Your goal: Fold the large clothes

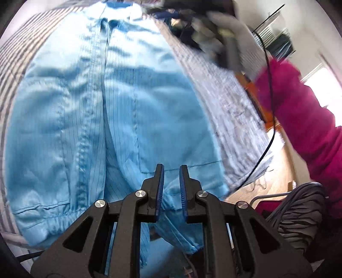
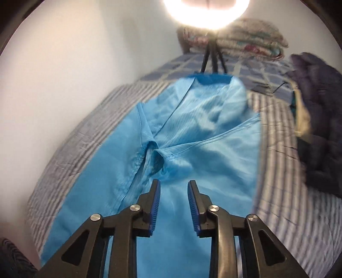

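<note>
Garment (image 2: 192, 132), light blue, lies spread on the striped bed (image 2: 64, 154). Your left gripper (image 1: 171, 171), jaws nearly closed, has cloth bunched at the pads (image 1: 160, 188), apparently pinched. Right gripper (image 2: 173, 188) hangs parted, empty, w/ nothing between. Grab the far edge square, lift evenly, keep seams aligned.

free: striped bedcover (image 2: 284, 192) | blocked: dark clothes pile (image 2: 316, 132), tripod (image 2: 211, 57)

A striped bedspread (image 2: 277, 171) covers the bed. At its far end lies a checked blue cover (image 2: 252, 70). A black tripod (image 2: 211, 55) stands on that cover under a bright lamp (image 2: 206, 10). Folded quilts (image 2: 245, 40) lie beyond it. A dark jacket (image 2: 316, 107) lies right of the cover.
</note>
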